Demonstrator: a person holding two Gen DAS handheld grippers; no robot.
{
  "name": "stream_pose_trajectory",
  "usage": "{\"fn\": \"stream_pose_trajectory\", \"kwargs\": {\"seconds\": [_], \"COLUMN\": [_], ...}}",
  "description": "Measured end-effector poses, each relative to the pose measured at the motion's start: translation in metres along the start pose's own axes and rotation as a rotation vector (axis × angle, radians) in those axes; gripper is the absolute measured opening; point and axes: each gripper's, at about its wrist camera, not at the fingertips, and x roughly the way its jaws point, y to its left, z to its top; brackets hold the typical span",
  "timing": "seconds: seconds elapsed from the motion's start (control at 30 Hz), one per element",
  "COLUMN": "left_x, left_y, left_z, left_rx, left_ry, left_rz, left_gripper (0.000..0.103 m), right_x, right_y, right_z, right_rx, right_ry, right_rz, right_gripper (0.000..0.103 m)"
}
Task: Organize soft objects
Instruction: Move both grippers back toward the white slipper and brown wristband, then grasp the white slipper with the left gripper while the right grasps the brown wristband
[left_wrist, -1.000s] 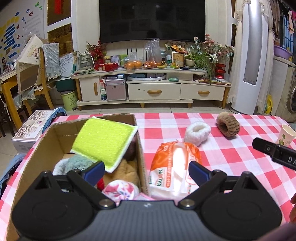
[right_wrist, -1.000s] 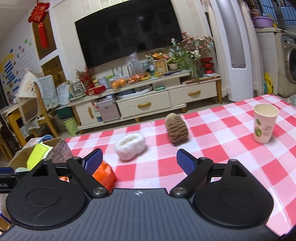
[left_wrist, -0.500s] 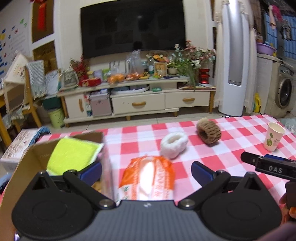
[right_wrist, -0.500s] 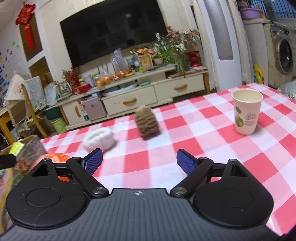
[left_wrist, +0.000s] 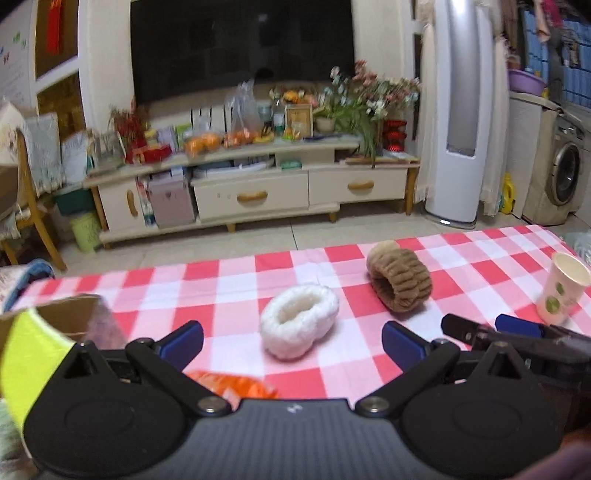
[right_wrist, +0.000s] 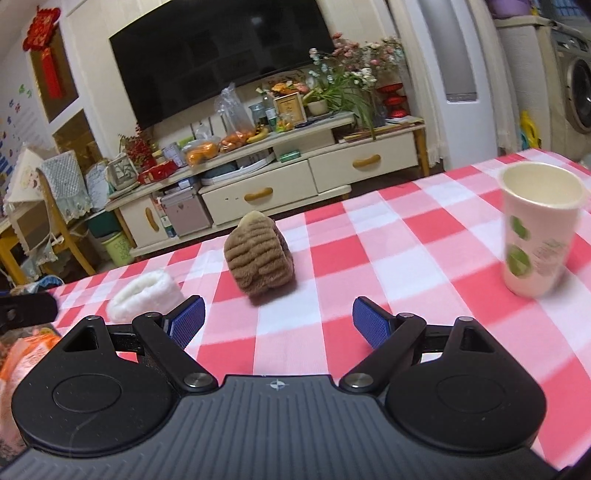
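Both claws hang low over the checked table (right_wrist: 406, 236), each pointed at its own target, which looks like a split of the work. The left claw (left_wrist: 291, 338) stands spread wide with nothing between the pads; the white fluffy band (left_wrist: 299, 319) lies on the cloth just ahead of it, centred in the gap, so I judge this the approach to a pick. Its jaws have just been opening to full width, a sensible margin for something this bulky and squashy. The right claw (right_wrist: 277, 319) is likewise spread and empty, with the brown ribbed band (right_wrist: 258, 260) standing on edge a little beyond its pads and roughly on its line. White and brown sit near each other but apart, room enough for one claw each. The box (left_wrist: 59, 314) at the far left of the left view is the likely destination: a yellow sponge (left_wrist: 26, 358) already pokes from it, though its other contents are blurred. An orange packet (left_wrist: 232, 382) lies on the table right under the left claw, between box and white band, still outside the box. The paper cup (right_wrist: 535, 236) at the right is not soft and probably stays; it stands clear of the brown band but close enough to the right claw's outer side that a wide swing could tip it.
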Motion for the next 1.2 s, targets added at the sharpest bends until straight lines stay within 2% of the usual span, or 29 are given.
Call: {"fn": "stream_pose_trajectory", "kwargs": {"seconds": [0.23, 0.3, 0.37, 0.6, 0.73, 0.8, 0.87, 0.97, 1.0, 1.2], "left_x": [0.063, 0.076, 0.088, 0.117, 0.121, 0.121, 0.122, 0.124, 0.124, 0.115], "left_y": [0.0, -0.002, -0.003, 0.0, 0.002, 0.005, 0.006, 0.003, 0.002, -0.006], "left_z": [0.011, 0.013, 0.015, 0.019, 0.018, 0.017, 0.015, 0.01, 0.009, 0.006], "left_rx": [-0.071, -0.072, -0.08, -0.142, -0.161, -0.179, -0.194, -0.168, -0.159, -0.124], "left_ry": [0.101, 0.12, 0.136, 0.192, 0.213, 0.216, 0.23, 0.251, 0.256, 0.231], "left_rz": [0.001, 0.003, 0.002, 0.013, 0.028, 0.032, 0.029, 0.024, 0.025, 0.01], "left_gripper": [0.102, 0.102, 0.102, 0.102, 0.099, 0.096, 0.087, 0.074, 0.073, 0.053], "right_x": [0.048, 0.057, 0.066, 0.091, 0.098, 0.1, 0.101, 0.101, 0.1, 0.094], "right_y": [0.002, 0.001, 0.002, 0.008, 0.012, 0.014, 0.013, 0.005, 0.003, -0.002], "right_z": [0.01, 0.015, 0.018, 0.026, 0.026, 0.025, 0.025, 0.026, 0.027, 0.026], "right_rx": [-0.091, -0.09, -0.109, -0.112, -0.127, -0.136, -0.134, -0.093, -0.082, -0.052], "right_ry": [0.028, 0.03, 0.04, 0.09, 0.108, 0.116, 0.122, 0.122, 0.119, 0.087], "right_rz": [0.022, 0.052, 0.039, 0.026, 0.023, 0.022, 0.019, 0.034, 0.042, 0.061], "right_gripper": [0.103, 0.103, 0.103, 0.103, 0.102, 0.092, 0.061, 0.058, 0.057, 0.054]}}
